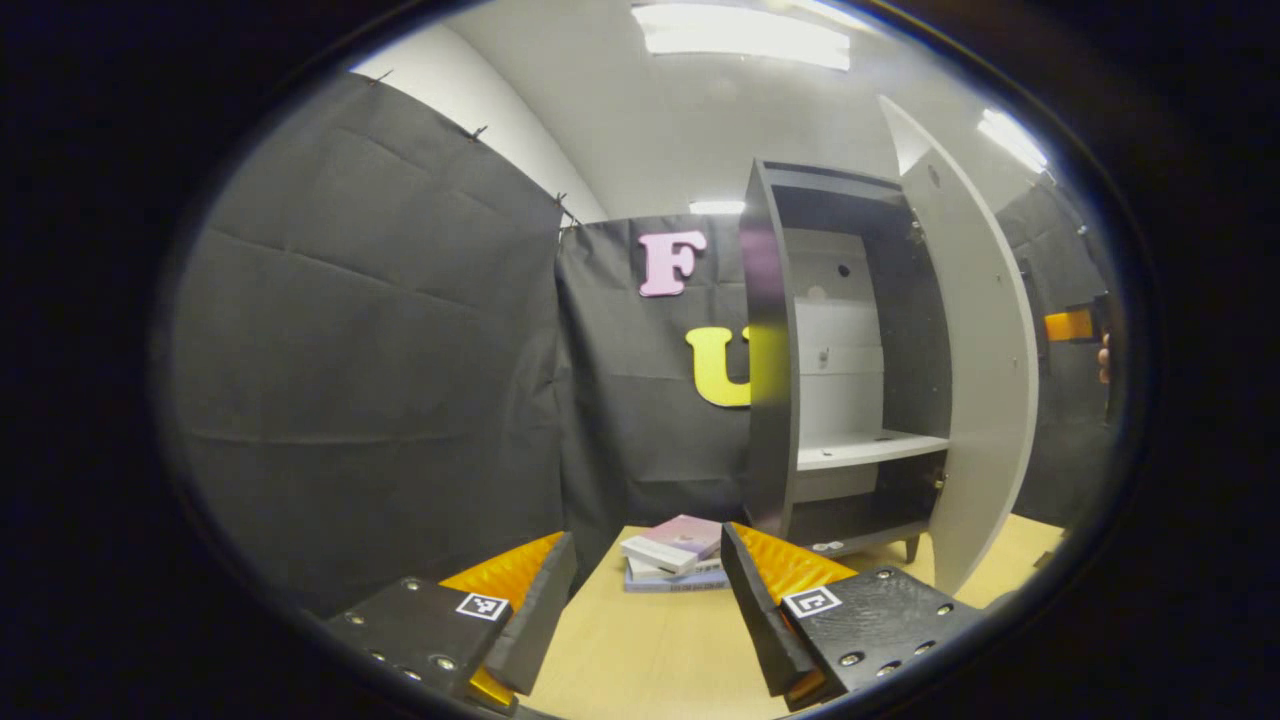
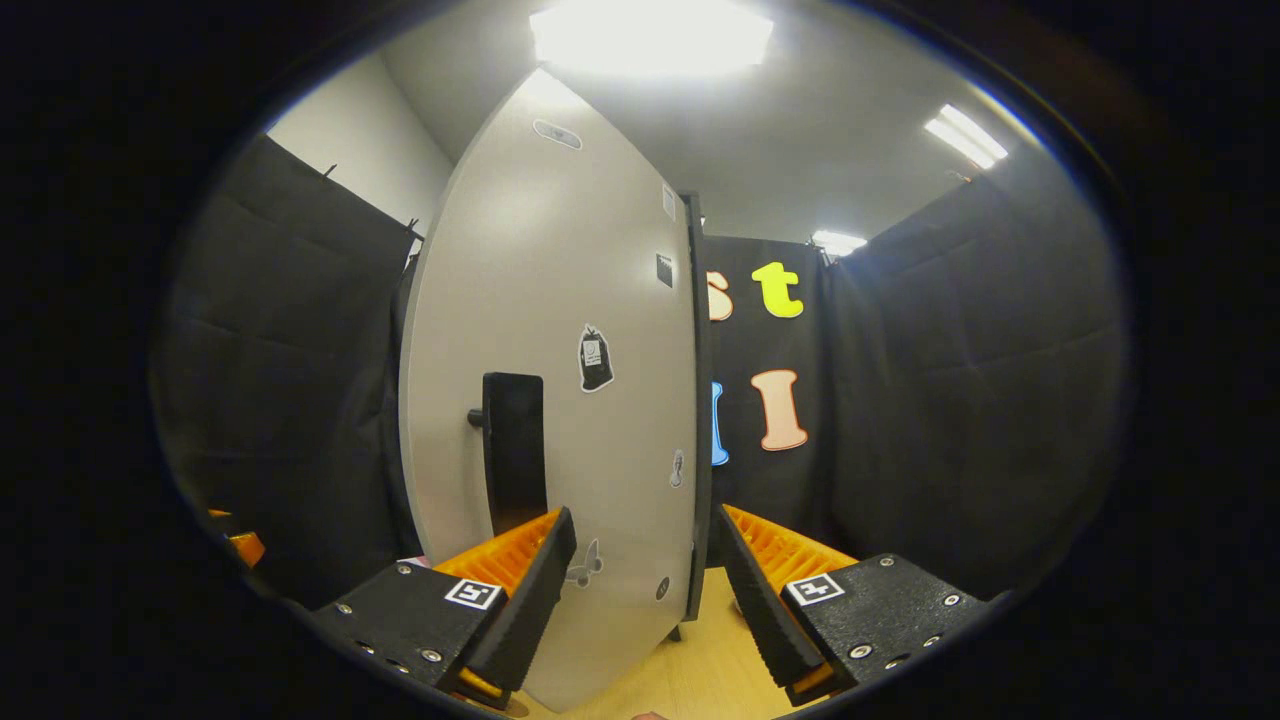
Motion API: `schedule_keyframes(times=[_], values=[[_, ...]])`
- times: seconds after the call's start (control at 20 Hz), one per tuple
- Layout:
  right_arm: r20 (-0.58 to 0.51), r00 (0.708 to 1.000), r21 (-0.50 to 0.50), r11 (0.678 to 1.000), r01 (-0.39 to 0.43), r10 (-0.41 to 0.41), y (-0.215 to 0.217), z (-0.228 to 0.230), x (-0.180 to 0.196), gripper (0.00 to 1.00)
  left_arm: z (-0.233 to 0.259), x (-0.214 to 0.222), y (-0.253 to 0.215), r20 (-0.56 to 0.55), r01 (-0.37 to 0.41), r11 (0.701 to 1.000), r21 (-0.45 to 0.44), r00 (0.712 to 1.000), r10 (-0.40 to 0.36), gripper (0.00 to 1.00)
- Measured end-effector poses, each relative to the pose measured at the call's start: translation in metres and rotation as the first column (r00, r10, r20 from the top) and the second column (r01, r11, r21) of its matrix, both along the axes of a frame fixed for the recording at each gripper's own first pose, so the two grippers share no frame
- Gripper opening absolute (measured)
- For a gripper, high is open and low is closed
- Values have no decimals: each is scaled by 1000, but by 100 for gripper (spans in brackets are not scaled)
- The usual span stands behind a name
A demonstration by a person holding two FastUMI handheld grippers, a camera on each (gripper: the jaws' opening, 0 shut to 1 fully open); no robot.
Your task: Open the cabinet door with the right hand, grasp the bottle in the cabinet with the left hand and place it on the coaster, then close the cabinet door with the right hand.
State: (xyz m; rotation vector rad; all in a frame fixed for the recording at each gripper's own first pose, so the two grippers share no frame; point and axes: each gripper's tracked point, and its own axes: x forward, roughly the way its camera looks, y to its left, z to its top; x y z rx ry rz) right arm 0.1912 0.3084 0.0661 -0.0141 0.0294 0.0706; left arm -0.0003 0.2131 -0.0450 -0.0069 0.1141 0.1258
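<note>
Just ahead of the right tool (image 2: 640,600), the door handle (image 2: 514,452).

Both views near, perhaps sharing cabinet door (image 1: 985,400).

Ceiling panels (image 2: 650,35) glare at top of frame; booth evenly lit, sharp; fisheye bows cabinet door (image 2: 560,400) edges.

Black cloth (image 1: 380,350) hangs in creased panels across the left and centre of the left gripper view, pinned below a white wall (image 1: 500,120) at upper left. Bright ceiling light panels (image 1: 740,30) glow along the top. A pale wooden tabletop (image 1: 640,650) fills the bottom centre, bearing stacked books (image 1: 675,560).
</note>
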Motion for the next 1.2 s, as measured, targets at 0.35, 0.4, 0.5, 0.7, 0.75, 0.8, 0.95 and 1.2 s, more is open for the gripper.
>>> schedule_keyframes(times=[0.35, 0.4, 0.5, 0.7, 0.75, 0.8, 0.95, 1.2], values=[[-15, 999, 7, 999, -45, 45, 36, -9, 14, 89, -8, -13, 39, -12, -50, 999, 7, 999, 50, 88], [-19, 998, 13, 998, -55, 56, 42, -12, 17, 89, -9, -14, 45, -14, -58, 998, 7, 998, 58, 88], [-26, 997, 14, 997, -74, 75, 55, -16, 26, 90, -12, -18, 53, -18, -73, 997, 8, 997, 73, 84], [-36, 994, 11, 995, -104, 104, 80, -25, 24, 90, -16, -26, 70, -27, -100, 995, 16, 995, 100, 88], [-39, 993, 10, 994, -107, 107, 83, -27, 23, 90, -17, -26, 73, -29, -105, 994, 15, 994, 105, 84], [-45, 993, 9, 994, -111, 111, 85, -30, 25, 90, -17, -26, 74, -30, -108, 994, 15, 994, 109, 84], [-58, 991, 11, 993, -117, 118, 87, -37, 31, 90, -15, -23, 76, -25, -109, 994, 19, 994, 109, 88], [-60, 992, 15, 994, -110, 111, 82, -41, 29, 90, -17, -12, 66, -22, -81, 997, 14, 996, 81, 88]])
